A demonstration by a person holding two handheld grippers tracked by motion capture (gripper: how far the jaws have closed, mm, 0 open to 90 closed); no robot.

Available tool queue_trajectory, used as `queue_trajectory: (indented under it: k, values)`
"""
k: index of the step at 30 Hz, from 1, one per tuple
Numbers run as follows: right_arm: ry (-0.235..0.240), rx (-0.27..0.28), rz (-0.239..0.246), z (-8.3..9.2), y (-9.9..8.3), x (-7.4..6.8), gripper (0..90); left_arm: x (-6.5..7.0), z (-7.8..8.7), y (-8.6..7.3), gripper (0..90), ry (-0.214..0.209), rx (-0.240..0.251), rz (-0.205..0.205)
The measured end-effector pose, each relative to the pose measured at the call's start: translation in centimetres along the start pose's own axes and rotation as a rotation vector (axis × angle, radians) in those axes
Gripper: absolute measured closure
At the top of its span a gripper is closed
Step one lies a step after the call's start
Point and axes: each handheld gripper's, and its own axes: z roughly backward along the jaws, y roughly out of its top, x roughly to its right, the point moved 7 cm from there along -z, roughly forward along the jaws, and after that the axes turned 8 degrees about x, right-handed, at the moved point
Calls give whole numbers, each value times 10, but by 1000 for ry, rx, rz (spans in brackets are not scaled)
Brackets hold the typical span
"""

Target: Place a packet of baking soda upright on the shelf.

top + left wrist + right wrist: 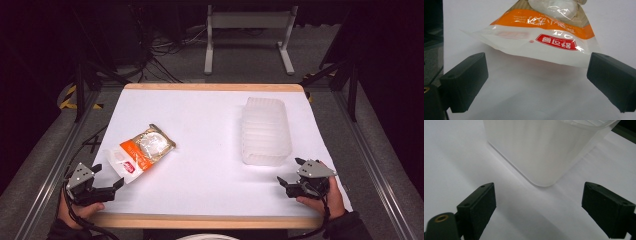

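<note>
An orange and white snack bag (141, 152) lies flat on the left part of the white table (200, 125). My left gripper (107, 176) rests near the table's front left corner, open, its jaws wide apart just short of the bag's near white edge (534, 47). A translucent ribbed plastic tub (265, 131) stands on the right part of the table. My right gripper (291, 171) sits near the front right corner, open, pointing at the tub's near corner (541, 160), with bare table between its jaws.
A wooden strip (200, 221) runs along the table's front edge. Metal frame rails (55, 165) flank the table on both sides. Behind the table stand a white stand (247, 30) and loose cables (160, 55) on the floor.
</note>
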Motion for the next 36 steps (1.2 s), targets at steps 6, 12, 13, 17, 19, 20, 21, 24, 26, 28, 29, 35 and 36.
queue_trajectory:
  k: [6, 12, 13, 17, 19, 20, 21, 24, 26, 28, 29, 35, 36]
  values:
    - [-7, -3, 6, 0, 1, -1, 129, -1, 0, -2, 47, 23, -30, 52]
    - [-8, -9, 9, -2, 1, -2, 130, -2, -2, -4, 46, 32, -65, 150]
    - [-9, -10, 10, -2, 0, -2, 130, -1, -3, -4, 46, 32, -74, 158]
    - [-10, -4, 11, -1, 1, -1, 131, 2, -5, -1, 54, 44, -89, 189]
    - [-10, -9, 10, -1, 0, 0, 131, 3, -6, 1, 52, 51, -87, 206]
    - [-8, -9, 11, -1, 0, -1, 131, 2, -5, 1, 52, 63, -99, 222]
    - [-7, -7, 11, -1, 0, -1, 131, 3, -6, 2, 53, 50, -91, 237]
    - [-5, -8, 15, -2, 0, -1, 132, 3, -9, 4, 50, 49, -112, 249]
    - [-3, -7, 15, -2, 0, -2, 132, 4, -13, 6, 54, 41, -113, 271]
    - [-2, -6, 15, -2, 1, -3, 132, 4, -16, 7, 57, 35, -125, 278]
    - [-1, -8, 12, -3, 1, -3, 132, 5, -22, 10, 57, 25, -139, 284]
    - [4, -17, 19, -4, 0, -4, 132, 5, -39, 12, 61, 27, -173, 335]
    - [5, -18, 19, -4, 0, -4, 132, 5, -41, 13, 64, 22, -177, 339]
